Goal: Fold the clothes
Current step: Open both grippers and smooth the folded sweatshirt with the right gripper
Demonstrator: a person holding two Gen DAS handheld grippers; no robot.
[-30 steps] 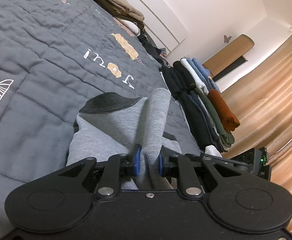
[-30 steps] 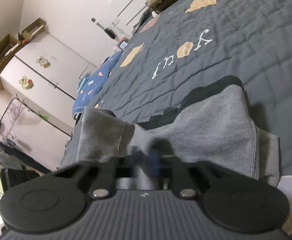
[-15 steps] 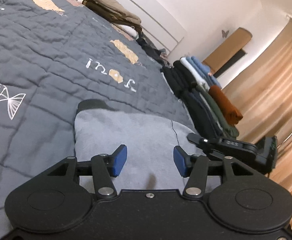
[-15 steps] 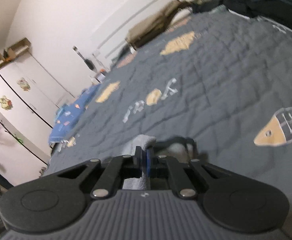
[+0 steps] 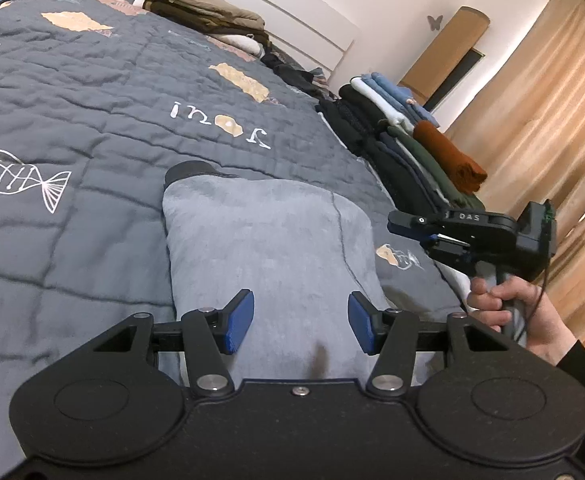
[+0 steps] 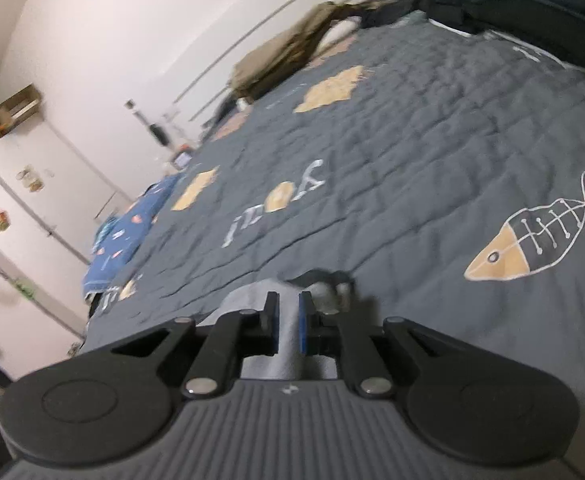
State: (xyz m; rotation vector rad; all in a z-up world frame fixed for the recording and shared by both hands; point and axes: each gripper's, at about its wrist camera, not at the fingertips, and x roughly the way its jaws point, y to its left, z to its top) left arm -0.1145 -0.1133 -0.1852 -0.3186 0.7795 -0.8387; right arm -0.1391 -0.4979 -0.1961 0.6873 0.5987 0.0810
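The grey garment [image 5: 268, 248] is laid flat, folded, on the bed quilt [image 5: 72, 92]. The left claw [image 5: 300, 322] is held released above it; the right claw [image 6: 288, 322] is nearly clenched, seemingly pinching grey cloth, though blur obscures this. A fold seems finished; the stack of folded clothes [image 5: 404, 144] is well apart.

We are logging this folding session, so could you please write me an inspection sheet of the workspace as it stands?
Surface: dark grey quilted bedspread with fish and lettering prints.
Job's things: grey garment lies folded flat on the bedspread; stack of folded clothes at the bed's far edge.
Clutter: brown bundle and blue patterned cloth near the head of the bed.
Grippers: left gripper open above the garment; right gripper narrowly parted, grey cloth showing between its fingers, grip uncertain.
Cables: thin wire by the right hand.
Surroundings: curtains, white wardrobe.
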